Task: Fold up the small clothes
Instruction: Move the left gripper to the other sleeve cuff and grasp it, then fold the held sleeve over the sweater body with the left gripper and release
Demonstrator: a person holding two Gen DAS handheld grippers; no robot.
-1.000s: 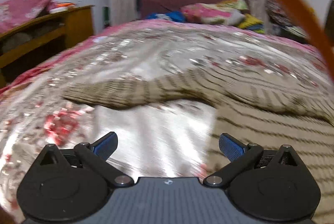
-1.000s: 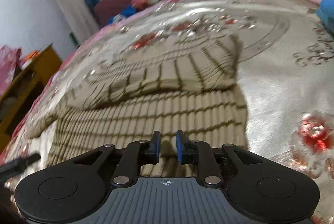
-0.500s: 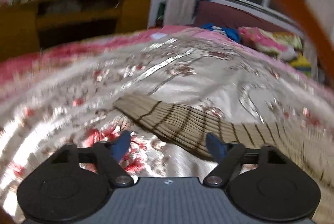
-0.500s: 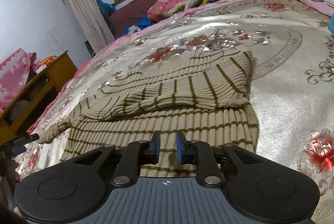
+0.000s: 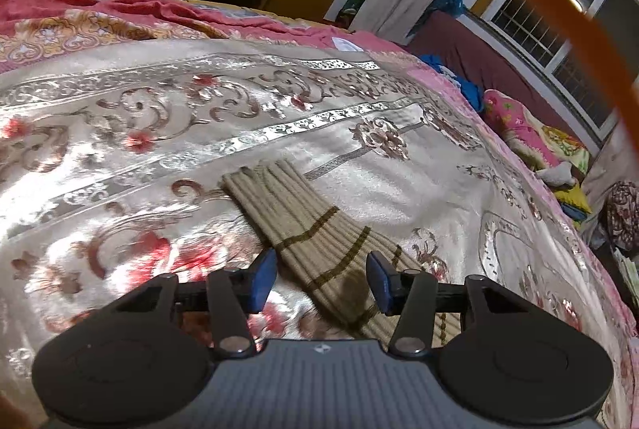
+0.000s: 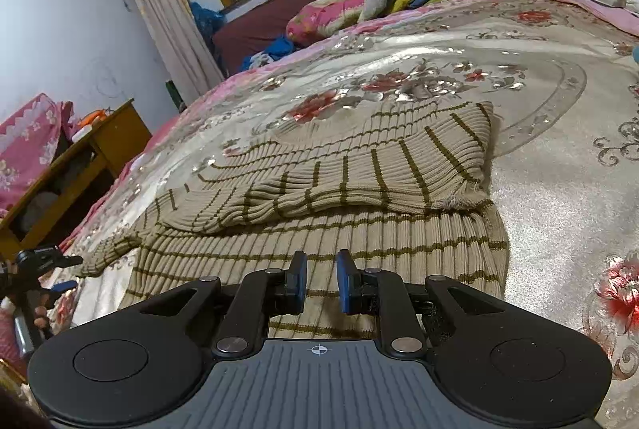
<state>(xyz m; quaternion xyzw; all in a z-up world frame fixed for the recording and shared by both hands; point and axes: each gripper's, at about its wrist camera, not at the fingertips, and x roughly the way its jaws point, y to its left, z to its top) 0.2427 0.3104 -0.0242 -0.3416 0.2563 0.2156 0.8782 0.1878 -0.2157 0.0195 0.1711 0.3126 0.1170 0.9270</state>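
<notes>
From my left wrist camera, my left gripper [image 5: 321,279] has just been closing, its 2 blue pads astride the striped sweater's sleeve [image 5: 315,241] without pressing it, on the floral bedspread [image 5: 159,133].

From my right wrist camera, my right gripper [image 6: 321,283] hovers narrow and empty over the sweater [image 6: 359,229], its other sleeve folded across the body.

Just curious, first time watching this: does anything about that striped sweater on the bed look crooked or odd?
Yes. On the sweater, one sleeve is folded across the body, but the other still sticks out sideways over the bedspread, so it lies lopsided.
</notes>
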